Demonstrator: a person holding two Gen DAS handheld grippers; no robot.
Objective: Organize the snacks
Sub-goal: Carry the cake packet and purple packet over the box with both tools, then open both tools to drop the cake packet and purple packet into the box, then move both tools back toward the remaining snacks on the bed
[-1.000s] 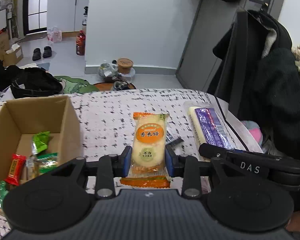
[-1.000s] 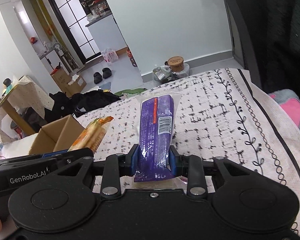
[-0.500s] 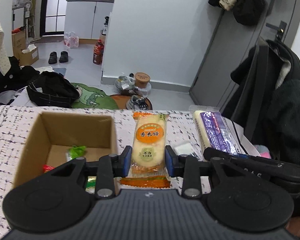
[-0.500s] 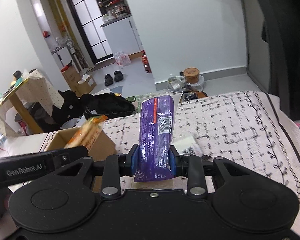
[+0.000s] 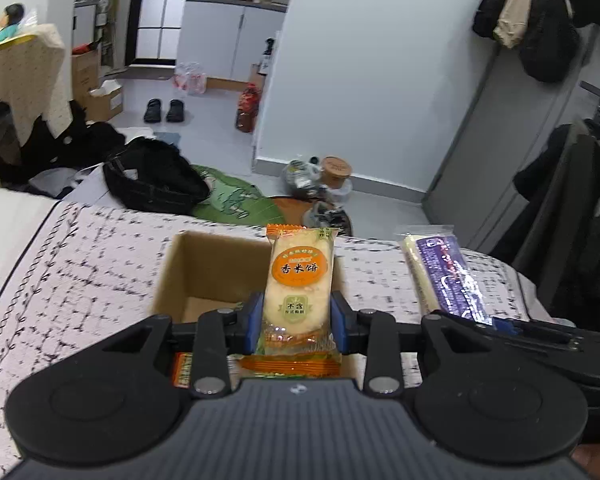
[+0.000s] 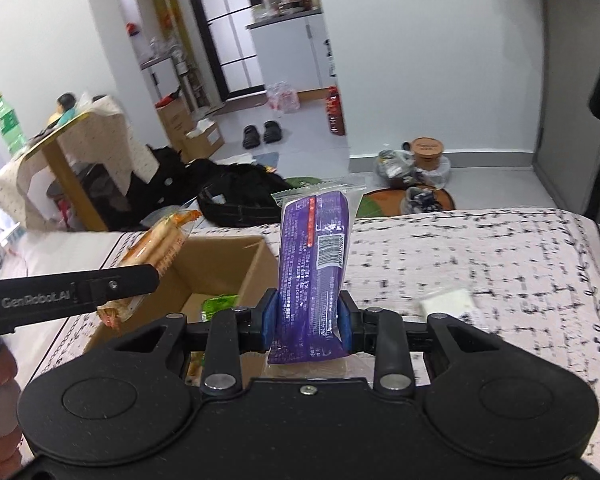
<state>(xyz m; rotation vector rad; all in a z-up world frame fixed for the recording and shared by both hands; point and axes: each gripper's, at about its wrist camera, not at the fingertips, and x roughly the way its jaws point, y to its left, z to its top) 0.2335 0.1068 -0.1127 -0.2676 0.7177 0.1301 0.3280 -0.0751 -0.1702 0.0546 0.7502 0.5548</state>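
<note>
Right now your left claw [image 5: 297, 322] is clamped on the orange rice cracker packet [image 5: 299, 280], held above the open cardboard box [image 5: 204, 268] on the patterned bed [image 5: 80, 272]. Your right claw [image 6: 309, 320] pinches the purple snack packet [image 6: 314, 272], with the box at nine o'clock.

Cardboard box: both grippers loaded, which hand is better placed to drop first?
Left, probably. The left gripper holds the rice cracker pack right over the cardboard box opening; the right gripper with its purple packet sits beside the box's right wall.
</note>
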